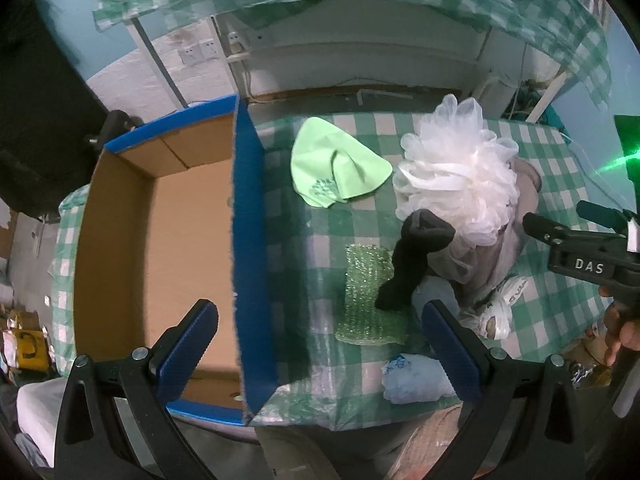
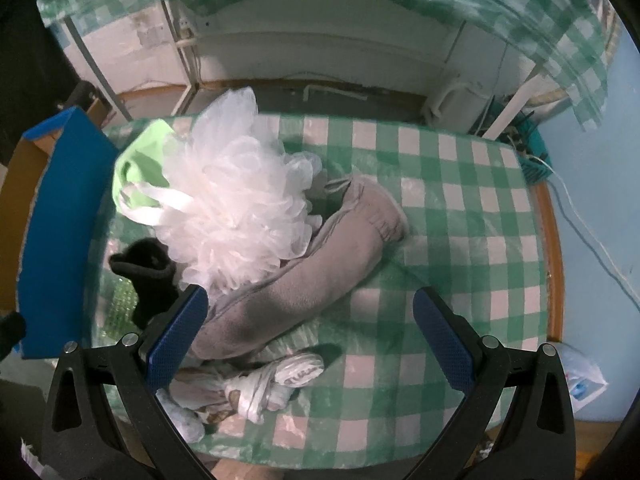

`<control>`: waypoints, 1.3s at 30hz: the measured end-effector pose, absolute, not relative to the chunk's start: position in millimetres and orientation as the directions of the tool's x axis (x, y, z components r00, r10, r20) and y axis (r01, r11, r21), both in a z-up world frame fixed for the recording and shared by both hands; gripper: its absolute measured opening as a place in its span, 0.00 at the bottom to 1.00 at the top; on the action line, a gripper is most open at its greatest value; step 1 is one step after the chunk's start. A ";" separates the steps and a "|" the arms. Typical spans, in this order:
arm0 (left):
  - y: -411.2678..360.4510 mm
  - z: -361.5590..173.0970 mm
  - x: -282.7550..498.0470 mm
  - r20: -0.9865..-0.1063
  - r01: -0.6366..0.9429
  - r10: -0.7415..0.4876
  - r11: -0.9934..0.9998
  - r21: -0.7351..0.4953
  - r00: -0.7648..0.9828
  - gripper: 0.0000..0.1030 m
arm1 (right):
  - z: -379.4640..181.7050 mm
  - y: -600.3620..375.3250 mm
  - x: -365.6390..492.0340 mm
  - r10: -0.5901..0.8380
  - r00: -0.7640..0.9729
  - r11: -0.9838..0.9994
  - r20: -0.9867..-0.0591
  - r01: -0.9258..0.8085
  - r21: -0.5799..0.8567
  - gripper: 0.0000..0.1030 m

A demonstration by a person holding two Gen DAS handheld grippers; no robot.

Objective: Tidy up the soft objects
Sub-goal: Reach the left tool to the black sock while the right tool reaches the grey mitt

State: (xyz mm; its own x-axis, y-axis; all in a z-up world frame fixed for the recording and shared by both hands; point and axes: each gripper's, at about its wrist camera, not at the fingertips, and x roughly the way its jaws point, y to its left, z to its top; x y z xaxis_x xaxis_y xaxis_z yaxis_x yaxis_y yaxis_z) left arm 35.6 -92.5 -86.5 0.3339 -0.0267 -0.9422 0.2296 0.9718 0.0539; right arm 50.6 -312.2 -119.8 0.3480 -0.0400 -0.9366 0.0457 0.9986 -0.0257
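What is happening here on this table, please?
A person holds two grippers over a checked table, sorting soft things. Both the left gripper and the right gripper are open and hold nothing. The cardboard box has nothing visible inside. The white bath pouf, black sock, grey cloth, green cloth and bubble wrap lie on the table.

Box point(image 1: 168, 240) interior open, blue wall point(image 1: 248, 240) bars the side, soft pile point(image 2: 240, 208) crowds centre

The white bath pouf point(image 2: 236, 204) covers most of the green cloth point(image 2: 138, 168) and one end of the grey towel point(image 2: 304, 280); print on the knotted plastic bag point(image 2: 276, 380) is unreadable.
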 end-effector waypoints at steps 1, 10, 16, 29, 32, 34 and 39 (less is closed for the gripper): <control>-94.9 -89.1 36.0 -0.942 0.229 -0.025 0.972 0.055 0.334 1.00 | -124.7 -312.0 52.1 -0.036 0.335 0.999 -0.942 0.042 -0.024 0.99; -109.3 -109.5 36.1 -0.948 0.238 -0.009 0.969 0.071 0.317 1.00 | -151.0 -322.3 50.9 -0.027 0.268 0.998 -0.963 0.060 -0.011 0.91; -113.6 -114.3 34.5 -0.946 0.261 0.008 0.960 0.098 0.324 1.00 | -159.0 -345.5 41.3 -0.064 0.230 0.993 -0.971 0.115 -0.039 0.88; -118.9 -123.3 39.0 -0.953 0.268 0.003 0.959 0.088 0.304 1.00 | -173.5 -387.4 34.9 -0.030 0.190 0.969 -0.981 0.248 0.018 0.88; -120.8 -126.3 41.3 -0.954 0.271 0.000 0.959 0.085 0.298 1.00 | -177.8 -378.7 37.6 -0.003 0.184 0.972 -0.983 0.232 0.040 0.88; -122.6 -128.8 44.1 -0.955 0.274 -0.003 0.958 0.082 0.296 1.00 | -181.5 -375.0 39.8 0.002 0.174 0.973 -0.985 0.226 0.042 0.88; -129.8 -136.0 51.5 -0.957 0.282 -0.030 0.958 0.055 0.287 1.00 | -189.9 -377.2 42.5 0.021 0.159 0.968 -0.987 0.245 0.060 0.88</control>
State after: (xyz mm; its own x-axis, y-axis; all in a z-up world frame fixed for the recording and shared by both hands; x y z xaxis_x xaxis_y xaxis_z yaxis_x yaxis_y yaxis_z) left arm 51.5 -129.8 -136.0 0.2873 -0.0295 -0.9574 0.2819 0.9579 0.0550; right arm 42.5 -377.2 -189.9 0.1589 0.0211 -0.9871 0.2448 0.9677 0.0601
